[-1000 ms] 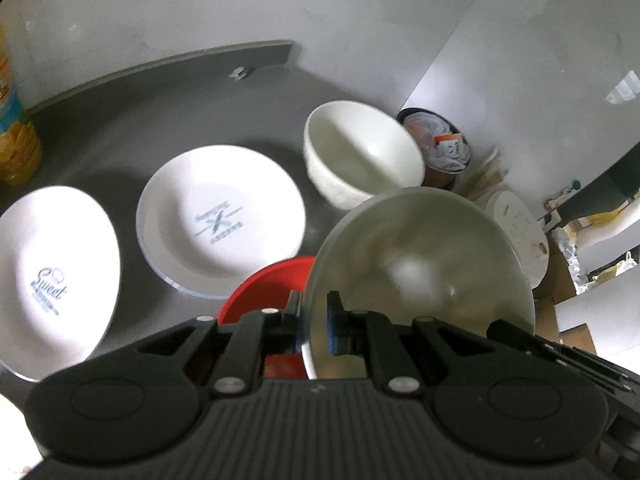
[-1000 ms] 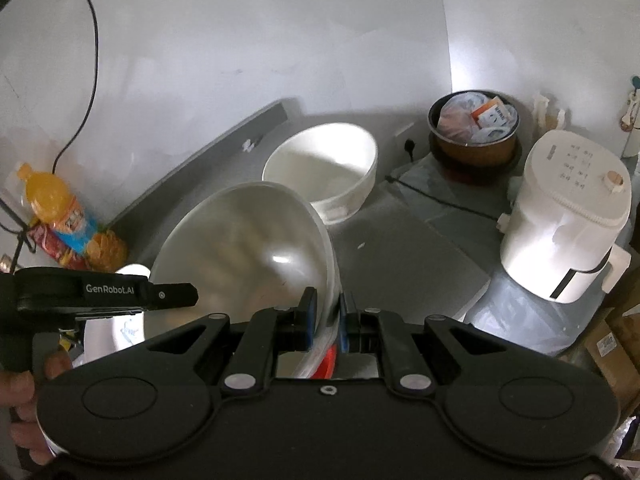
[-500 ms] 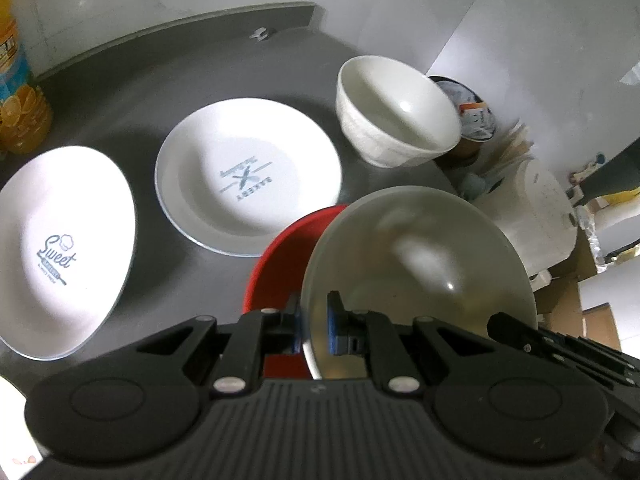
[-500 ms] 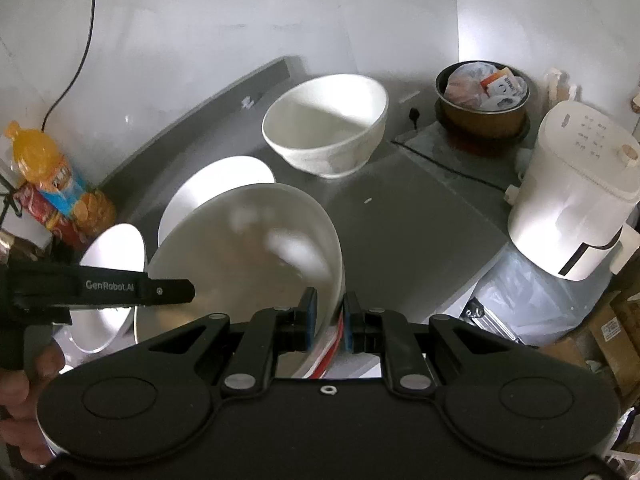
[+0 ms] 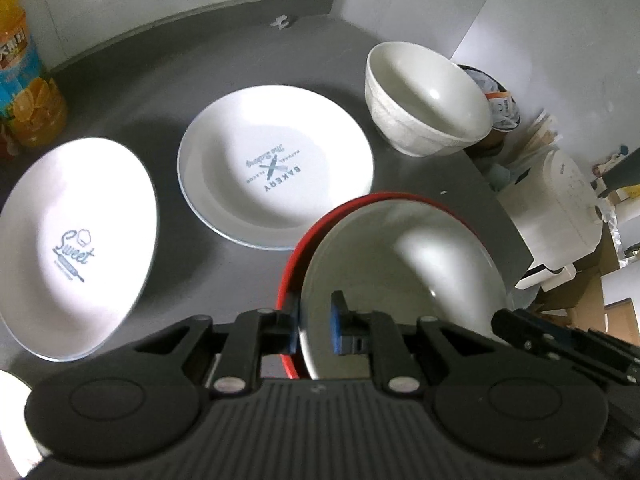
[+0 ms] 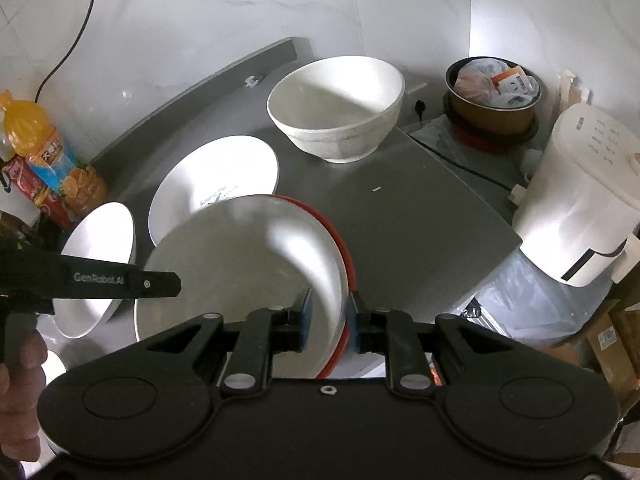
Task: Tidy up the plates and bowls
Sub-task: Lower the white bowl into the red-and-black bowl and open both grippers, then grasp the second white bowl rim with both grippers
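A steel bowl [image 5: 420,264] [image 6: 248,264] sits nested in a red bowl [image 5: 296,248] [image 6: 348,256] on the grey counter. My left gripper [image 5: 316,326] straddles its left rim and my right gripper [image 6: 329,316] straddles its right rim. Both sets of jaws stand slightly parted, loose around the rim. A deep white bowl [image 5: 424,100] [image 6: 336,108] stands behind. To the left lie a "Bakery" plate [image 5: 276,168] [image 6: 216,176] and a "Sweet" plate [image 5: 76,240] [image 6: 100,248].
An orange drink bottle [image 5: 24,80] [image 6: 44,152] stands at the far left against the wall. Past the counter's right edge are a white rice cooker [image 6: 580,200] and a brown pot [image 6: 492,100] stuffed with bags. A hand [image 6: 16,380] holds the left tool.
The steel bowl came down from the air into the red bowl. Both pairs of fingers have spread a little wider around its rim.
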`<state>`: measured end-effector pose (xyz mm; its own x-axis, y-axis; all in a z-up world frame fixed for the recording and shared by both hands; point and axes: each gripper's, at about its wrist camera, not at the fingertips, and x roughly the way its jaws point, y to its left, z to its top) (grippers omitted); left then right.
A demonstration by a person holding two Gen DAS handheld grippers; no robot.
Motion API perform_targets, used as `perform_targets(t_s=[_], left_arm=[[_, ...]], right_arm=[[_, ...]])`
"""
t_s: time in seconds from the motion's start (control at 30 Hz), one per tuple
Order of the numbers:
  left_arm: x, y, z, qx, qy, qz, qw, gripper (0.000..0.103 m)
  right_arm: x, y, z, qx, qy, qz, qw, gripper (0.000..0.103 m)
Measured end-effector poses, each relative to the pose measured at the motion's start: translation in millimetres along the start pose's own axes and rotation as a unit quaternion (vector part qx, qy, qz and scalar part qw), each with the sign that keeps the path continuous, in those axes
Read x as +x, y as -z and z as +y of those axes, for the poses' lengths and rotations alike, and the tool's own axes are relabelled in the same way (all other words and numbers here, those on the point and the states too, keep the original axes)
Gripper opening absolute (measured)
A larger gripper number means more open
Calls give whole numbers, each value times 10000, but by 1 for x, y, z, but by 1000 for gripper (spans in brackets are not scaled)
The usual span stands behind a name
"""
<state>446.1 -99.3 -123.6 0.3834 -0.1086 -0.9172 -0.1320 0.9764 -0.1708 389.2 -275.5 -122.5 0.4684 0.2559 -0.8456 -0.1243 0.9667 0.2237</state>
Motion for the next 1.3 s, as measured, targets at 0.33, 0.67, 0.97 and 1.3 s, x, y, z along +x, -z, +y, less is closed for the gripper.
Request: perform_targets(t_s=[0.33, 0.67, 0.97, 1.3], left_arm=[[-21, -8, 6, -113, 236, 9, 9997, 34], [-33, -25, -7, -104, 309, -223, 9992, 56], [-21, -56, -17, -273, 223, -353, 9988, 56], [9, -90, -34, -461, 206, -329, 9982, 56]], right_arm=[[-20, -12, -3, 181, -123, -281, 9994, 52], [-26, -32, -18, 436, -243, -441, 9978, 62], [-17, -64, -41, 721, -453, -483, 9952, 65], [14, -99, -64, 774, -469, -424, 9950, 65]])
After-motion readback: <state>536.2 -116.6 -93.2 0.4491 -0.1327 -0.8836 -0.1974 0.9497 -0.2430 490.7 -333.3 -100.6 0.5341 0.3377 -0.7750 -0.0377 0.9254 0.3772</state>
